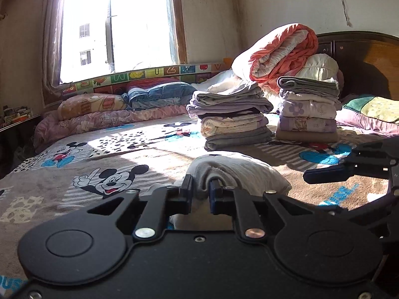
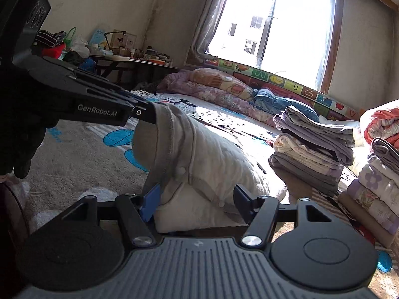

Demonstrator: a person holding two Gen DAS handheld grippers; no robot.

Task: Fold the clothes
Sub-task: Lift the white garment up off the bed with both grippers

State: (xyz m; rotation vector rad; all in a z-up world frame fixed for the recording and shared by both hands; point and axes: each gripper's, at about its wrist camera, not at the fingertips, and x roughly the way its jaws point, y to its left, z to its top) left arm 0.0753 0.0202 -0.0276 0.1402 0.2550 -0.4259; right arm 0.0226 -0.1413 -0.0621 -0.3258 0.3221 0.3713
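A white garment with grey trim (image 1: pixel 239 172) lies bunched on the cartoon-print bedsheet (image 1: pixel 112 164). My left gripper (image 1: pixel 200 189) is shut on a grey edge of it, pinching a fold between the pads. In the right wrist view that edge of the garment (image 2: pixel 199 154) is lifted by the left gripper (image 2: pixel 149 114) at the upper left. My right gripper (image 2: pixel 195 203) stands open, its blue fingers on either side of the garment's lower part, with snap buttons visible between them. The right gripper (image 1: pixel 311 175) also shows at the right edge of the left wrist view.
Two stacks of folded clothes (image 1: pixel 232 119) (image 1: pixel 308 114) stand behind the garment. A rolled orange quilt (image 1: pixel 281 54) leans on the dark headboard (image 1: pixel 361 57). Folded blankets (image 1: pixel 112 112) line the window side. A cluttered desk (image 2: pixel 124 59) stands beyond the bed.
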